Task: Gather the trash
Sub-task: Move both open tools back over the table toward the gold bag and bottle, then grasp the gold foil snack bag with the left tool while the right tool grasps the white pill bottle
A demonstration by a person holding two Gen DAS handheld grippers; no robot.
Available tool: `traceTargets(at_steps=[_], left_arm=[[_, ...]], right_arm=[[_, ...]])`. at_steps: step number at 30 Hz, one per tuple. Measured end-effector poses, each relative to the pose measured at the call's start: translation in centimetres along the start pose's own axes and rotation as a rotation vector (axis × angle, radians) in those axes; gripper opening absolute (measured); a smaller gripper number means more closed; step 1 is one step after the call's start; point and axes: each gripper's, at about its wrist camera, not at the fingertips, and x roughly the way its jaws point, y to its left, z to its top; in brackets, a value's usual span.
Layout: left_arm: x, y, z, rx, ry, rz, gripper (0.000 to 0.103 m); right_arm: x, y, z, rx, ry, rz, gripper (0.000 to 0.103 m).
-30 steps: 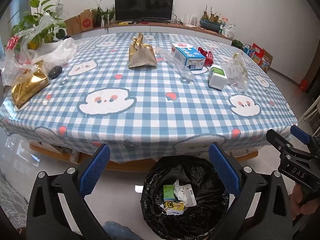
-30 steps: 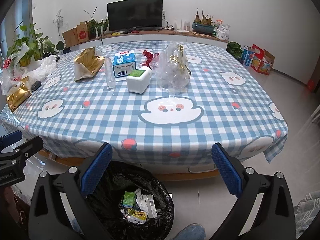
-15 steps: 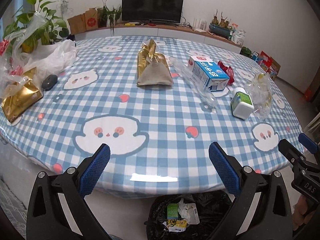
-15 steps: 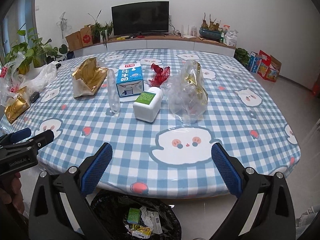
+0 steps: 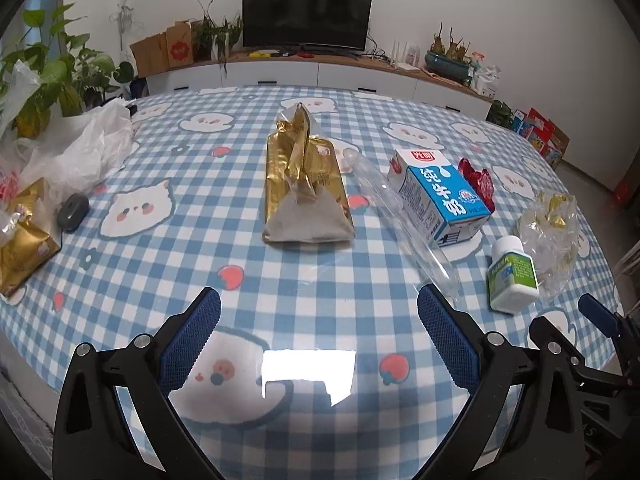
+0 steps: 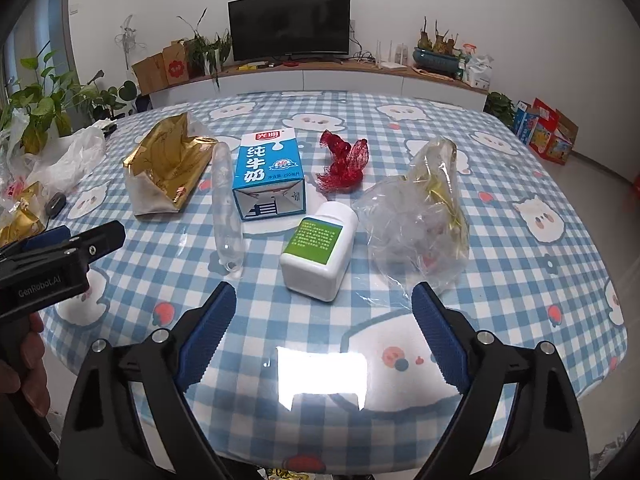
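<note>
The trash lies on the checked table [image 6: 520, 248]: white pill bottle [image 6: 320, 254], milk carton [image 6: 269, 176], clear plastic bag [image 6: 420, 224]. Only the right view shows the red wrapper [image 6: 340, 166] whole. The left view alone shows the gold bag [image 5: 304, 184] head-on. The right gripper [image 6: 322, 328] is closing on nothing; the left gripper [image 5: 318, 340] gapes empty.
</note>
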Motion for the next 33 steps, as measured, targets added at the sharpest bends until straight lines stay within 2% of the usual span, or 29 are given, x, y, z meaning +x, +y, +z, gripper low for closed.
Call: traceTargets(at_steps=[11,22,28,30,33], left_arm=[[4.4,0.8,3.9,-0.013,0.002,0.035,0.097],[8.5,1.4,6.6,-0.018,0.026,0.064,0.095],[9.8,1.3,7.2,-0.003,0.041,0.074,0.080],[10.1,1.2,7.2,-0.003,0.050,0.069,0.072],[10.7,1.4,7.1,-0.028,0.080,0.051,0.059]], right_arm=[[3.8,0.4,1.9,0.032,0.042,0.004,0.075],[6.2,1.0,1.9,0.064,0.094,0.003,0.062],[6.8,1.2,1.8,0.062,0.102,-0.001,0.050],[6.9,1.3,1.8,0.055,0.105,-0.004,0.045],[7.0,1.5,1.7,0.050,0.104,-0.007,0.044]])
